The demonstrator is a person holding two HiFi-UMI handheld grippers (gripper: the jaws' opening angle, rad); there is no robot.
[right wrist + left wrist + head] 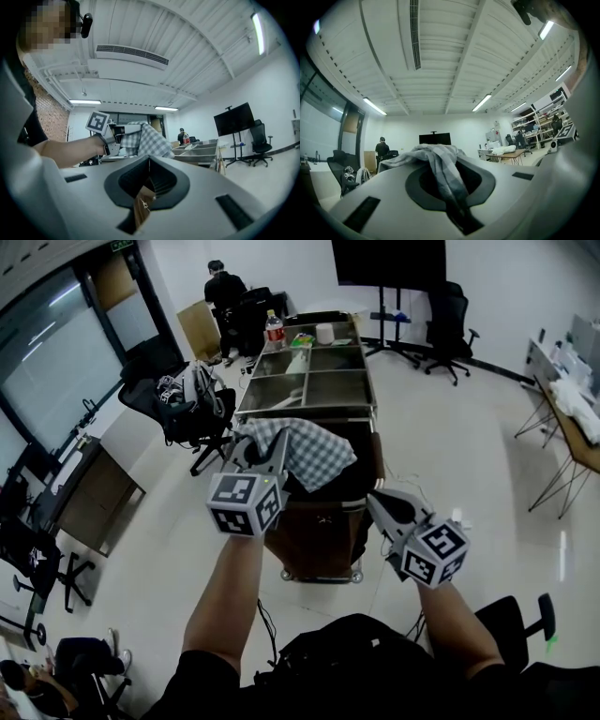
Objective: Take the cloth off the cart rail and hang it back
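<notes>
A grey-and-white checked cloth (314,457) hangs from my left gripper (274,454), which is shut on it and holds it up over the near end of the steel cart (352,390). In the left gripper view the cloth (440,164) is bunched over the closed jaw tips and trails down between them. My right gripper (378,504) is lower and to the right, beside the cart's near right corner, apart from the cloth. In the right gripper view its jaws (149,160) meet at the tip with nothing in them. That view also shows the left gripper (117,137) with the cloth (149,140).
The cart top has several steel compartments, with a red-labelled bottle (274,329) and a white roll (324,333) at its far end. A black office chair with a backpack (192,399) stands left of the cart. A person (223,287) is at the back; a desk (572,423) stands at the right.
</notes>
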